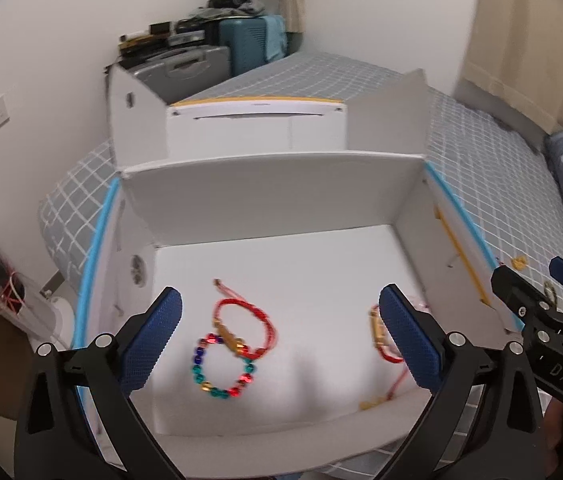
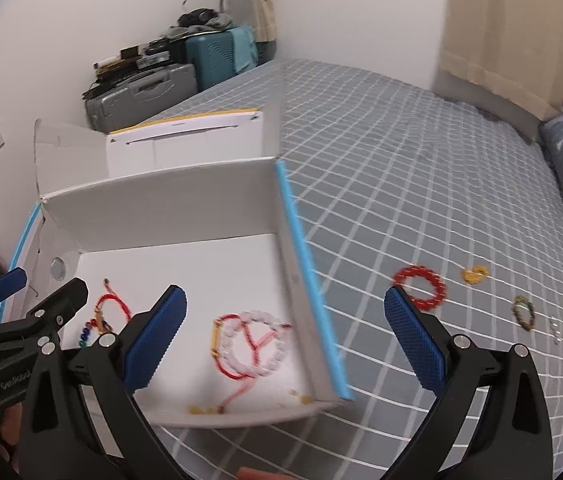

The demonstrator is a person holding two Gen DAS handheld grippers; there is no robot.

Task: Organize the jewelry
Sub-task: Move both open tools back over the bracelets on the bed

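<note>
Red cord bracelet (image 1: 246,326) lies flat in white box (image 1: 273,196); both grippers' fingers (image 1: 152,338) wide apart, empty.

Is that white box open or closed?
Open. The white box has its lid standing up behind it, and bracelets such as the multicoloured beaded bracelet lie uncovered on its floor.

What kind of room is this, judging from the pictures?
Most likely a bedroom. The white box sits on a bed with a grey checked sheet, suitcases are stacked in the corner, and curtains hang by the wall.
</note>
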